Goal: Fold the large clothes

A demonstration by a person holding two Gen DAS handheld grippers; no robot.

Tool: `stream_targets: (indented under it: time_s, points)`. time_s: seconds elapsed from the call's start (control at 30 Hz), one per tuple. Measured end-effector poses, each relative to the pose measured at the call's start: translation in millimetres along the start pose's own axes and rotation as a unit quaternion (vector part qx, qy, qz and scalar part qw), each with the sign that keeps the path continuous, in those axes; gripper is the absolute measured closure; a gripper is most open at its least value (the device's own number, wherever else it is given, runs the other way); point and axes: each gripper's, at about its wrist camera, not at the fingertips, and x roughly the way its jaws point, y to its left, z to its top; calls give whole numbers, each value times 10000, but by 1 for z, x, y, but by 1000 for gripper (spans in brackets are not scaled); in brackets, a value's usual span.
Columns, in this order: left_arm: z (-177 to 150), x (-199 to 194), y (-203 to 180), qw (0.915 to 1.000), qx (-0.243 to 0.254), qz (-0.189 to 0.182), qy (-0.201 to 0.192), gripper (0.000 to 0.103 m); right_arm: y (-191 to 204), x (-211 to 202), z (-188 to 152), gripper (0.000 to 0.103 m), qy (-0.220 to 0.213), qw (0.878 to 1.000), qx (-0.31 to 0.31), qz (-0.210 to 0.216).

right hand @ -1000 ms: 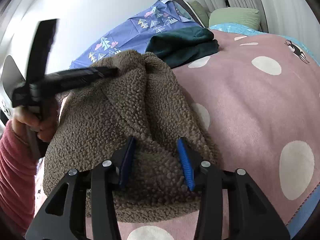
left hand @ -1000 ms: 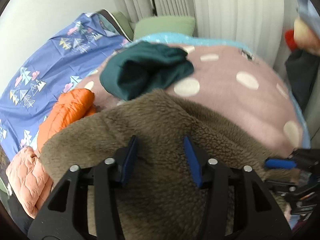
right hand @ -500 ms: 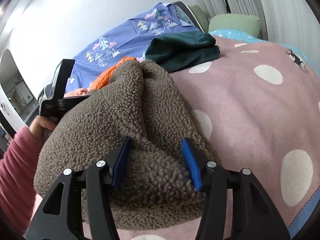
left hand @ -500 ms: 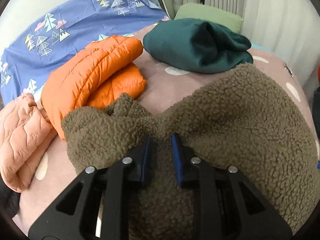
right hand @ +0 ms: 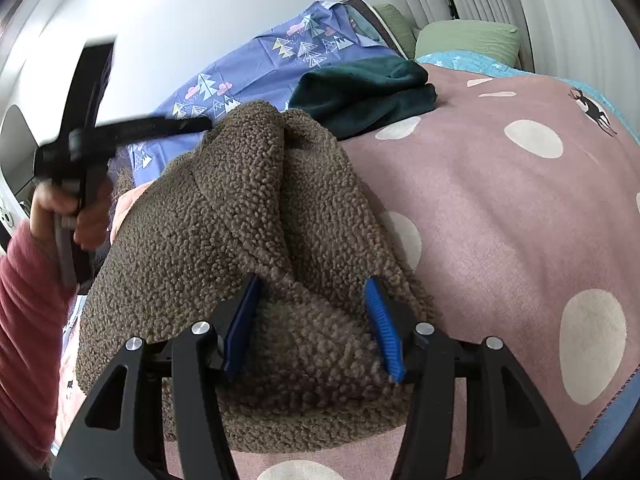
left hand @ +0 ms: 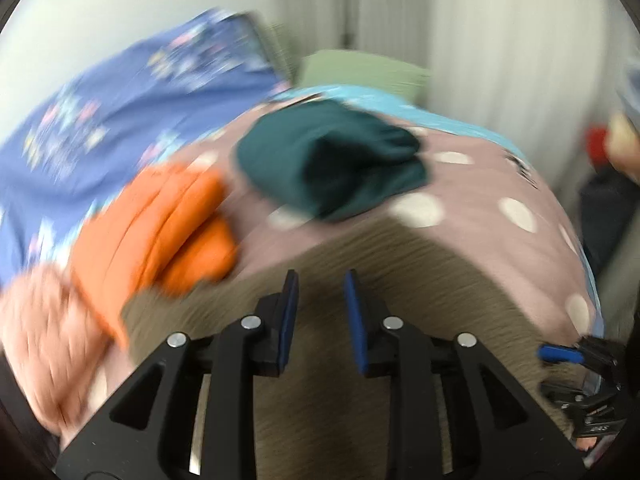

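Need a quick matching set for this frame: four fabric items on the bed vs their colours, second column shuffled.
Items:
1. fleece jacket
2. puffer jacket
3. folded garment
4. dotted blanket

Colours:
A. dark teal
B. pink with cream dots
C. brown
D. orange

Pairs: 1-C, 2-D, 3-A, 4-B

From the right wrist view, the fleece (right hand: pixel 240 240) lies on the blanket (right hand: pixel 500 220) at 6 o'clock. A folded sweater (right hand: pixel 360 92) sits behind it at 12 o'clock, a pillow (right hand: pixel 468 36) beyond at 1 o'clock.
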Motion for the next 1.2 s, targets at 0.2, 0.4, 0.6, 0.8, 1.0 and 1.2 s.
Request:
stream_targets:
  time_s: [0.2,0.4,0.6,0.8,1.0,1.2]
  points:
    - [-2,98,-51,9838,1082,714,1239,66,-5,6,1,50,-67,9997,122,-186]
    - [-4,78,-50,9885,932,819,861,60,-2,5,1,49,-24,9999,16,-109]
    - [-6,17,-16,9957,355,844,158,55,-1,3,0,47,-32,9998,-26,-178]
    - [-23,-23,54,9928,-438,1113,-112,70,2,2,-1,46,-79,9996,-76,-275]
    - [-87,53,90,9894,-835,907,769,70,4,3,0,44,-92,9997,-98,-222]
    - [-78,45,78,9840,-939,1405,564,71,2,3,0,41,-83,9995,-72,-288]
